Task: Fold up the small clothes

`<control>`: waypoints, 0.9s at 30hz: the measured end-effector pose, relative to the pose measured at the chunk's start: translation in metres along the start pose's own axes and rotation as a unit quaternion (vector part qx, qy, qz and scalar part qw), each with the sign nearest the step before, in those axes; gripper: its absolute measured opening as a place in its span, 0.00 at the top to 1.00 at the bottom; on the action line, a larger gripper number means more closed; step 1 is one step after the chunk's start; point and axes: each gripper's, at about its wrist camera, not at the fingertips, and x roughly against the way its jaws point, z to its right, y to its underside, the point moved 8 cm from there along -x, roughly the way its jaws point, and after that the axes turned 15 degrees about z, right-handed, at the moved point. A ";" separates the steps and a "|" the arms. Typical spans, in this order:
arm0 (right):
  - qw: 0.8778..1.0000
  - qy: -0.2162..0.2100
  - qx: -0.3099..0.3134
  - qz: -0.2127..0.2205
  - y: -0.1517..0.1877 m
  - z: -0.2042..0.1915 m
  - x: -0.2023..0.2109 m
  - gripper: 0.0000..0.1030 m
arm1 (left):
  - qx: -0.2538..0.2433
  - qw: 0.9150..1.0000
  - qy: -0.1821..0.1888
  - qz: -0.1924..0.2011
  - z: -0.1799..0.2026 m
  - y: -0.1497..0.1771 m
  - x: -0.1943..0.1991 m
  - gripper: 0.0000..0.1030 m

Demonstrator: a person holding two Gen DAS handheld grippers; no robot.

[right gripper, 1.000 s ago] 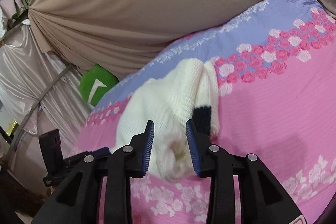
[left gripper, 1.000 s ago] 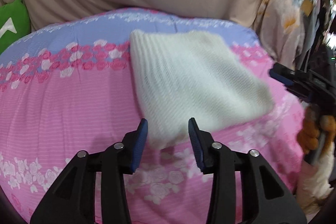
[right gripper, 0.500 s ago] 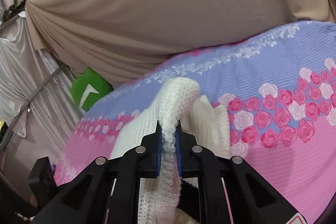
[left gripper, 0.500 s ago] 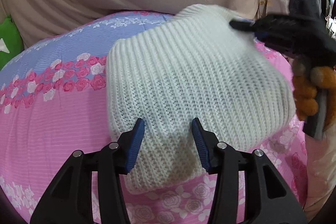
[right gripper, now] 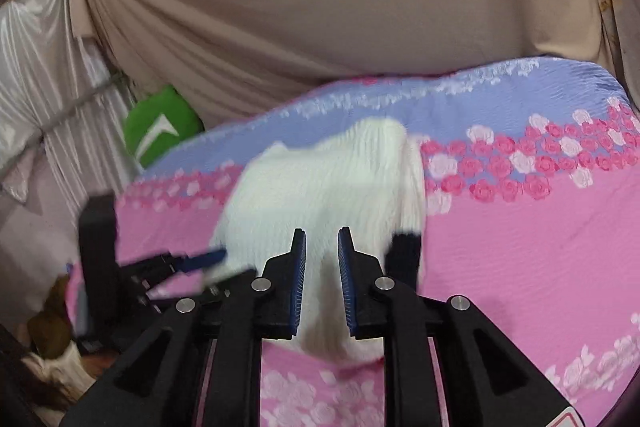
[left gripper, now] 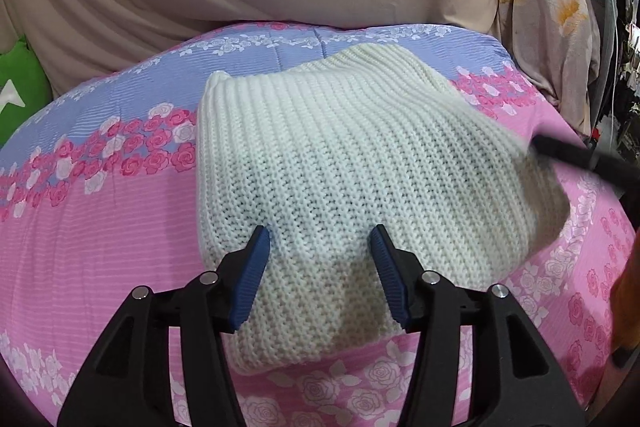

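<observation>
Cream knit garment (left gripper: 352,187) lies folded on bed's pink floral quilt (left gripper: 100,227). Your right gripper (right gripper: 322,251), clamped on raised knit edge half a second ago, has just let go; jaws now narrowly parted, fabric seen between, pads not pressing. Your left gripper (left gripper: 320,239) has been widening, jaws apart over near edge, nothing gripped. Fold reads as laid; next, smooth or fold again.

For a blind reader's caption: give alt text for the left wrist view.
A folded white knit sweater lies on a pink and lilac rose-print bedspread. The left hand-held gripper hovers over its near edge, blue pads apart.
</observation>
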 end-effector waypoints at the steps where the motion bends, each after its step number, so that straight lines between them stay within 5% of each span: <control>1: 0.999 0.026 0.008 -0.027 0.018 0.009 -0.011 0.93 | -0.001 1.000 0.000 0.000 0.001 0.000 0.000 0.49; 4: 1.000 0.012 -0.024 -0.015 0.017 0.007 -0.001 0.95 | -0.004 1.000 -0.001 -0.002 0.000 0.001 0.000 0.48; 8: 0.999 0.011 0.006 0.031 -0.005 -0.011 0.022 0.92 | 0.006 1.000 0.001 -0.004 -0.004 0.000 0.000 0.48; 13: 0.998 0.051 0.020 -0.023 0.032 0.012 -0.017 1.00 | -0.001 1.000 0.000 -0.006 -0.003 0.001 -0.001 0.47; 19: 0.998 0.042 0.009 0.035 -0.015 0.003 0.002 0.92 | -0.009 1.000 -0.005 -0.007 0.000 0.002 -0.002 0.42; 27: 0.998 0.059 0.006 0.000 -0.015 0.033 -0.060 0.98 | -0.015 1.000 -0.010 -0.006 0.002 0.003 -0.003 0.41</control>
